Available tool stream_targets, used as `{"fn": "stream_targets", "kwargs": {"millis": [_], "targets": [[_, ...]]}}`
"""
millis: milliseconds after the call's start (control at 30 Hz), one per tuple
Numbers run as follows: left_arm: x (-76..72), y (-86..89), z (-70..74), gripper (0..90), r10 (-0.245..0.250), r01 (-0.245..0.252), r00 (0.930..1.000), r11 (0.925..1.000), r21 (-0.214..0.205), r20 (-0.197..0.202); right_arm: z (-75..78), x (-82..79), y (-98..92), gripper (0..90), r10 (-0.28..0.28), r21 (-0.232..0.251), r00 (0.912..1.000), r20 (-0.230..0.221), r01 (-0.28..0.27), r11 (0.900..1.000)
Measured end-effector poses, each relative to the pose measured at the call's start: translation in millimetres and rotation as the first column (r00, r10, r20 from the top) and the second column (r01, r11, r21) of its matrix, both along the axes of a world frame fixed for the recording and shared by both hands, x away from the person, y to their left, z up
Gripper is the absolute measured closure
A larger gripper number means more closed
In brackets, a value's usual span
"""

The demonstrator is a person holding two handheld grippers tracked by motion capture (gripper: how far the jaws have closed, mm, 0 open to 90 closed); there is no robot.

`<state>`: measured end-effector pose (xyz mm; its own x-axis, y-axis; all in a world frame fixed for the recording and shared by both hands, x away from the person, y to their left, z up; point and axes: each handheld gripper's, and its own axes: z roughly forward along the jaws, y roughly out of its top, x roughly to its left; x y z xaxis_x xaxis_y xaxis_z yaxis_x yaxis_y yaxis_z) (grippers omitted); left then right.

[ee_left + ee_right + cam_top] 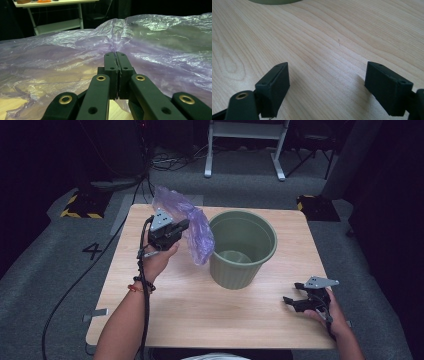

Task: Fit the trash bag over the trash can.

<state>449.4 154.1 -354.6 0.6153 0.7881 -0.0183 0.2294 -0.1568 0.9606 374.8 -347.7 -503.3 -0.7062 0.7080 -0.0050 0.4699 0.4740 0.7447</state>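
My left gripper [186, 226] is clenched on a thin purple plastic bag [192, 222], and in the left gripper view its two jaws meet flat against each other with a pinched fold of the bag [160, 50] caught between their tips. From that pinch the bag spreads out to both sides and beyond my fingers as a wide, crinkled, see-through sheet, with the pale wood of the table [10, 105] showing through it below. In the high view the bag hangs off my fingers above the table [165, 305], bunched behind them and drooping down past them toward the green bucket [242, 247], which stands upright just beyond my fingertips; the bag's lower end reaches the bucket's near-left rim, though I cannot tell whether it touches. My right gripper [296, 299] sits well apart from the bag, low at the near right part of the table, with its jaws spread wide and nothing between them. In the right gripper view bare wood [327, 50] lies between my two open fingers [274, 87], and the bucket's base [274, 1] shows far ahead of them
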Motion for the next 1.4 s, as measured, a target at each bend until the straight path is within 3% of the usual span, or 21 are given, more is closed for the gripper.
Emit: {"fn": "stream_targets", "kwargs": {"millis": [500,600,667,767,933,1067,1400], "targets": [[3.5,-27.4,21.0,88.5,0.005,-0.005,0.9995,0.9999,0.009,0.032,1.5,0.5,-0.5,21.2,-0.005,-0.002,1.0,0.005,0.005,1.0],[4.7,-34.1,23.9,88.5,0.01,-0.01,0.9995,0.9999,0.007,0.031,10.5,-0.2,-2.0,22.3,-0.01,0.051,0.9995,0.031,0.009,0.9987],[5.1,-35.6,24.7,88.5,0.01,-0.01,0.9995,0.9999,0.01,0.032,13.1,-0.4,-1.8,22.5,-0.013,0.058,0.9992,0.038,0.011,0.9982],[4.3,-43.5,27.1,88.5,0.009,-0.01,0.999,0.9998,0.015,0.043,25.8,-2.8,3.0,22.9,-0.01,0.063,0.9966,0.082,0.005,0.998],[3.3,-52.8,27.2,88.5,0.002,-0.004,0.9987,0.9997,0.025,0.051,35.1,-4.5,8.0,23.2,0.003,0.07,0.994,0.11,-0.011,0.9975],[3.2,-63.0,25.8,88.5,-0.013,0.011,0.9986,0.9992,0.038,0.052,49.6,-5.6,9.6,23.9,0.003,0.115,0.9895,0.144,-0.02,0.9932],[1.8,-79.8,24.6,88.5,-0.019,0.014,0.9983,0.9962,0.086,0.055,100.5,-11.4,22.1,26.7,0.012,0.204,0.9665,0.256,-0.066,0.9768]]}}
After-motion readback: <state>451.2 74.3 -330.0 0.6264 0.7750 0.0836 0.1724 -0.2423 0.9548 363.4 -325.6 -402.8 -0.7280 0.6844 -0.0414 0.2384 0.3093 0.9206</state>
